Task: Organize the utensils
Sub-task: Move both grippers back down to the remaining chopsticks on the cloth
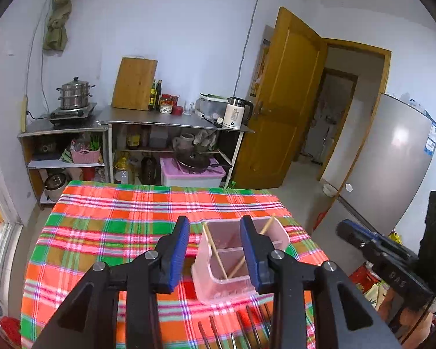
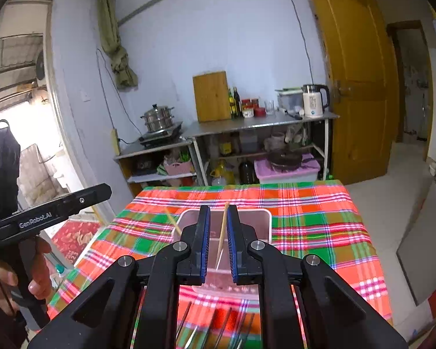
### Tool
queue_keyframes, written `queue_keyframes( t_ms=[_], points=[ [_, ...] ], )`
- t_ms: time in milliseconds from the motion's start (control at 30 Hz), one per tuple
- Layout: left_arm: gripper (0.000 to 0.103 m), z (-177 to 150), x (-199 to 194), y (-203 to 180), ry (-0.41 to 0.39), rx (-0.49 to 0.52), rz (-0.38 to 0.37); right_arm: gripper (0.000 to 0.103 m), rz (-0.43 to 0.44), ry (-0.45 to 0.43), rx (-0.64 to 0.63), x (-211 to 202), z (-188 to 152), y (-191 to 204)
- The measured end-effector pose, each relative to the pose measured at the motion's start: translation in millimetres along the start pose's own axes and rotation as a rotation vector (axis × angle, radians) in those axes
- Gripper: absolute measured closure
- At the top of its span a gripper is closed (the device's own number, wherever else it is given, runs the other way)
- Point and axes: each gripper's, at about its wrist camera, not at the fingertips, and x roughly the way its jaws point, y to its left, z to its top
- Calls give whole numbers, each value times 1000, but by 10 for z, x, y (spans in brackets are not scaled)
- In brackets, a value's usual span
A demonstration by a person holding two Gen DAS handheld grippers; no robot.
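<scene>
Two wrist views over one table [image 1: 101, 218] [image 2: 319, 218] draped in red, green and orange plaid cloth. Largest item on it: a translucent pink holder [image 1: 206, 264] [image 2: 264, 226], upright near the middle of the cloth, split into compartments by an inner wall. Inside: two pale wooden chopsticks, one [image 1: 215, 250] [image 2: 171, 221] leaning toward the left rim, the other [image 1: 268, 224] [image 2: 222, 232] leaning toward the far right corner; which compartment each foot sits in, hard to tell. Along the near table edge: a row of dark, thin metal utensil handles [image 1: 241, 328] [image 2: 218, 325], blurred, flat on the cloth.

Left gripper [image 1: 215, 250] [image 2: 66, 200]: blue pads spread wide, nothing between them, above the holder's near left side. Right gripper [image 2: 219, 241] [image 1: 372, 244]: pads drawn close but not touching, the right-leaning chopstick visible in the gap; actual contact not discernible.

Seen only from the right wrist: the hand [image 2: 29, 276] gripping the left tool's handle and a doorway at left. Seen only from the left wrist: a silver refrigerator [image 1: 392, 160] at right.
</scene>
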Motion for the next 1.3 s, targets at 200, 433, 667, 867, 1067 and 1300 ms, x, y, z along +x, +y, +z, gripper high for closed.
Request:
queue_keyframes(
  t_ms=[200,433,667,867,1067,1300],
  points=[
    [67,-402,-358,-90,-5,12,4,92,-7,1,2,-388,-280,28],
    [67,-981,-658,-102,25,6,-7,91,-10,37,23,-700,-717,35],
    [67,-1393,-762,-85,60,13,16,91,-17,89,53,-817,-1079,11],
    [67,-1597,-849,-111,52,18,9,91,-32,108,73,-873,-1277,-31],
    [67,-1699,-873,-158,50,28,5,92,-43,106,68,-904,-1373,-17],
    [67,-1760,-759,-137,74,17,6,92,-42,122,60,-828,-1421,5]
  ],
)
